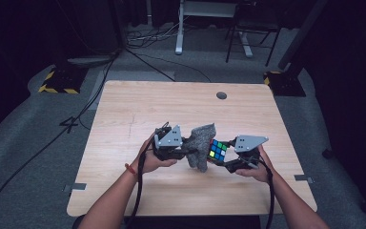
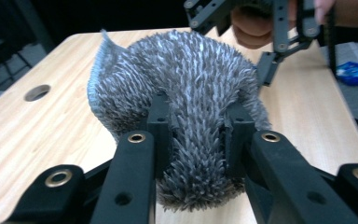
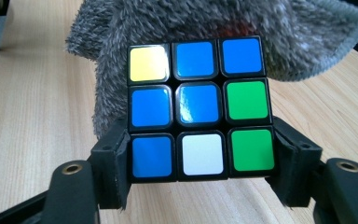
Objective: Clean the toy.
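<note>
A shaggy grey cloth (image 1: 201,145) hangs bunched above the table's middle, and my left gripper (image 1: 187,150) is shut on it. In the left gripper view both black jaws pinch a thick fold of the cloth (image 2: 193,107). Right beside it a colourful puzzle cube (image 1: 218,150) is held off the table by my right gripper (image 1: 221,160). Seen from the right gripper view, the cube (image 3: 198,109) sits clamped between the two jaws, its near face mostly blue with green, yellow and white squares. The cloth (image 3: 205,23) presses against the cube's far side.
The wooden table (image 1: 138,109) has a round cable hole (image 1: 221,95) near its far edge. Beyond the table are cables on grey carpet, a desk leg (image 1: 179,33) and a chair base (image 1: 248,43). A blue packet (image 2: 354,73) lies on the floor.
</note>
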